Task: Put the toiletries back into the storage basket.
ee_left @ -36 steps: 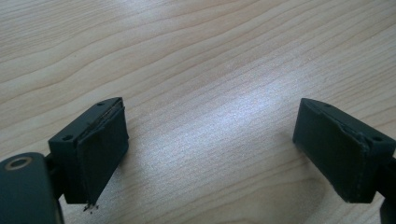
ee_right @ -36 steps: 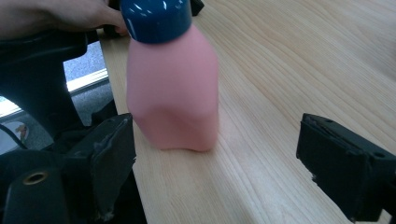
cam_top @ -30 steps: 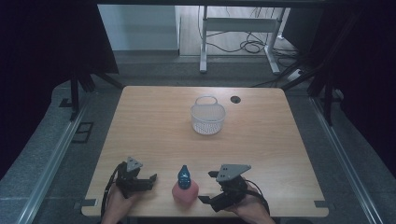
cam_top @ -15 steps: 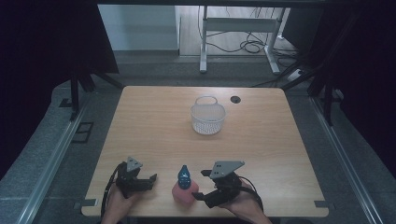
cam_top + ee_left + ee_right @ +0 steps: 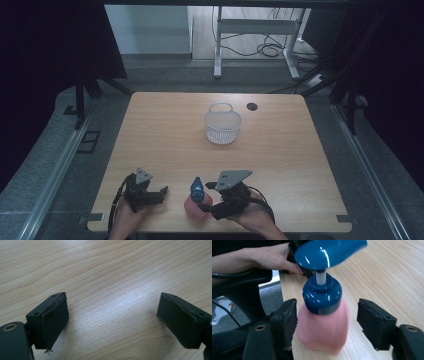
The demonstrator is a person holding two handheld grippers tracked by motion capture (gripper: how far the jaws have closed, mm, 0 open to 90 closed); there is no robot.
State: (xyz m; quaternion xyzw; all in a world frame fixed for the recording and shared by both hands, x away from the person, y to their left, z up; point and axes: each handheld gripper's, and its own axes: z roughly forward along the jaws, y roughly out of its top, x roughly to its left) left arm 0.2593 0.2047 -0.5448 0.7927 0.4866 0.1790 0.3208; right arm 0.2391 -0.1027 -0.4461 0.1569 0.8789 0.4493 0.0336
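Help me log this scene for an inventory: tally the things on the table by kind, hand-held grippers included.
Pump bottles: 1, the pink bottle with a blue pump top
Baskets: 1, the white mesh basket
Hand-held grippers: 2, the left gripper and the right gripper
Small dark round items: 1, the black disc near the far edge
Total: 5

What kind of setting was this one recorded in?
Probably a lab or studio recording bay, not a home: a bare wooden table ringed by black curtains, cables on the floor behind, and staged props, a pump bottle and a white basket.
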